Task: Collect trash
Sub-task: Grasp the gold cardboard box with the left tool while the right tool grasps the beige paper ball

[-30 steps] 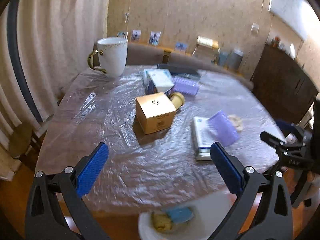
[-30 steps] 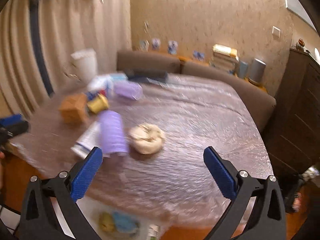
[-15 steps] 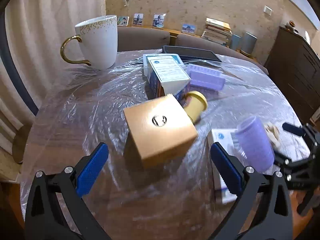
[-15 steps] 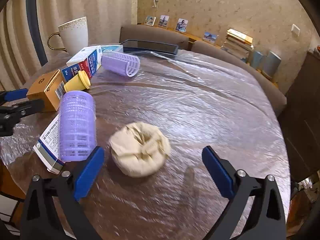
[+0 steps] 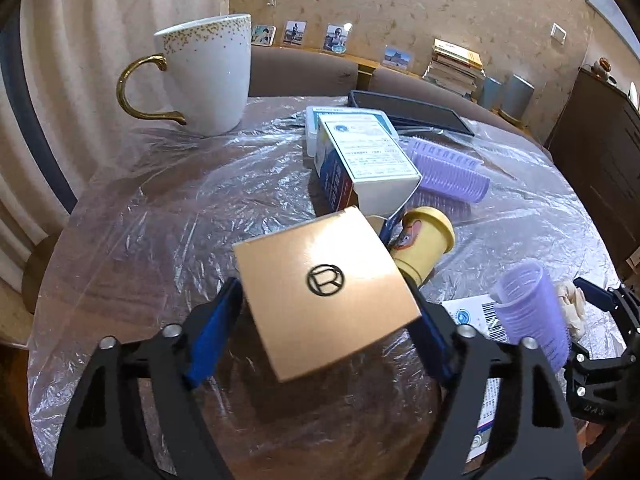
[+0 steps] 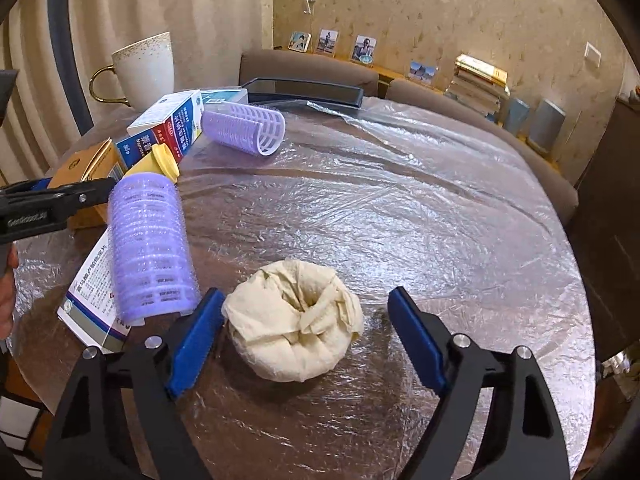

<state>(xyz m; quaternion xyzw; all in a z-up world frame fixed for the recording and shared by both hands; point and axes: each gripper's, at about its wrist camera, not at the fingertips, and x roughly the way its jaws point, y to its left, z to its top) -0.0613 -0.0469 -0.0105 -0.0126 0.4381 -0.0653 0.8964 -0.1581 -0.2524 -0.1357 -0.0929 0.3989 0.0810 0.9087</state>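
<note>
Since a second ago both my grippers have come down over the round table (image 6: 400, 200) with its crinkled plastic cover, jaws closing. My left gripper (image 5: 328, 316) now clamps the tan box (image 5: 326, 292), its corner tipped toward the wallpapered wall. My right gripper (image 6: 304, 336), not yet gripping, straddles the crumpled tissue ball (image 6: 294, 322), roundish, opening upward.
</note>
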